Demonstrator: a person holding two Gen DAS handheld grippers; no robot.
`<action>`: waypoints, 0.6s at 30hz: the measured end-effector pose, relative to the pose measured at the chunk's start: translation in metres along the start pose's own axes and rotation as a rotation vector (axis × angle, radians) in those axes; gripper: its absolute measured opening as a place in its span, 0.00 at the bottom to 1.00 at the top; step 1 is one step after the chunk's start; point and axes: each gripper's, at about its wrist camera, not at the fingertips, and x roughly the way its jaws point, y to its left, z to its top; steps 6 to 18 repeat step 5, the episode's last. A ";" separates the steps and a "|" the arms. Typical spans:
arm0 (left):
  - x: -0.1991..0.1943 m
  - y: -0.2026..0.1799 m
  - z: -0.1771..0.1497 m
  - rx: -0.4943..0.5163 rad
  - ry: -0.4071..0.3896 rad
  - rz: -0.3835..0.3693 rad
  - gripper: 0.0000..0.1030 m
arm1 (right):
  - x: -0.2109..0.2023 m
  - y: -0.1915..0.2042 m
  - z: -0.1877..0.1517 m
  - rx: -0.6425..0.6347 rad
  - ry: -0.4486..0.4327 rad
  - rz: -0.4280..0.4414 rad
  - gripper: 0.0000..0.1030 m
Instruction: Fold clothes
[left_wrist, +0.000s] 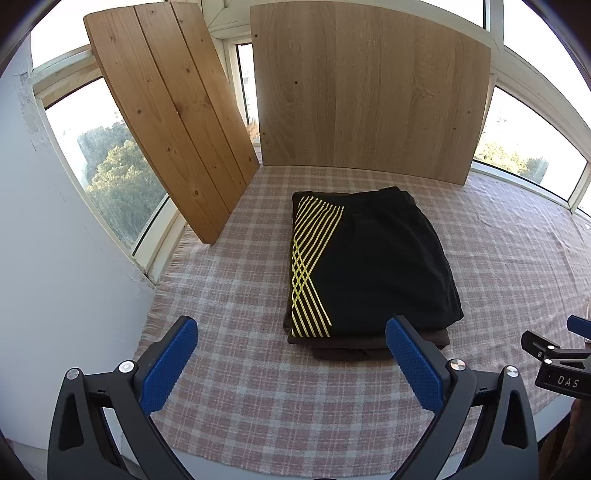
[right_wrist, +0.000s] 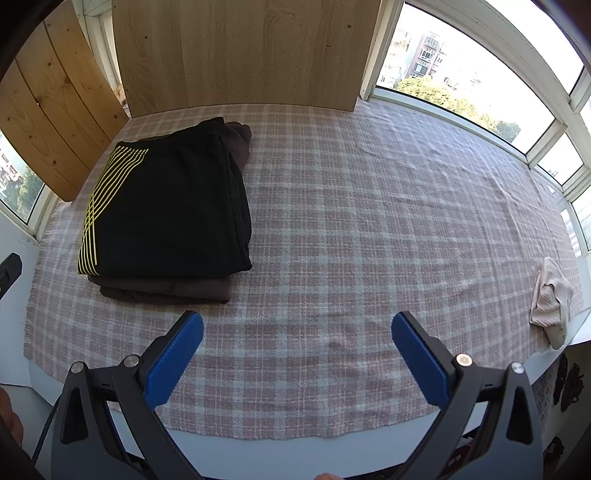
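While both tools gape: boards (left_wrist: 369, 92) behind folded stack (left_wrist: 369, 266) (cream garment (right_wrist: 550, 299) apart)

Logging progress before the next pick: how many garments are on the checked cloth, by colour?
Black with yellow stripes, folded, top of the stack: 1
Dark brown, folded, under the black one: 1
Cream, crumpled at the cloth's right edge: 1
Total: 3

The brown layer may hold more than one piece; I cannot tell.

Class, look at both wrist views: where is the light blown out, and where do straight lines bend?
Left wrist view: the windows glare to white, and the wooden boards bow outward near the edge. Right wrist view: the window washes out, its frame curves, and the black folded clothes stay dark but sharp.
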 end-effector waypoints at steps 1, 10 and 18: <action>0.001 0.000 0.001 0.000 0.000 0.002 0.99 | 0.000 0.000 0.000 0.000 0.001 0.000 1.00; 0.001 -0.001 0.001 0.007 -0.008 0.009 0.99 | 0.001 0.001 0.000 -0.003 0.003 0.002 1.00; 0.001 -0.001 0.001 0.007 -0.008 0.009 0.99 | 0.001 0.001 0.000 -0.003 0.003 0.002 1.00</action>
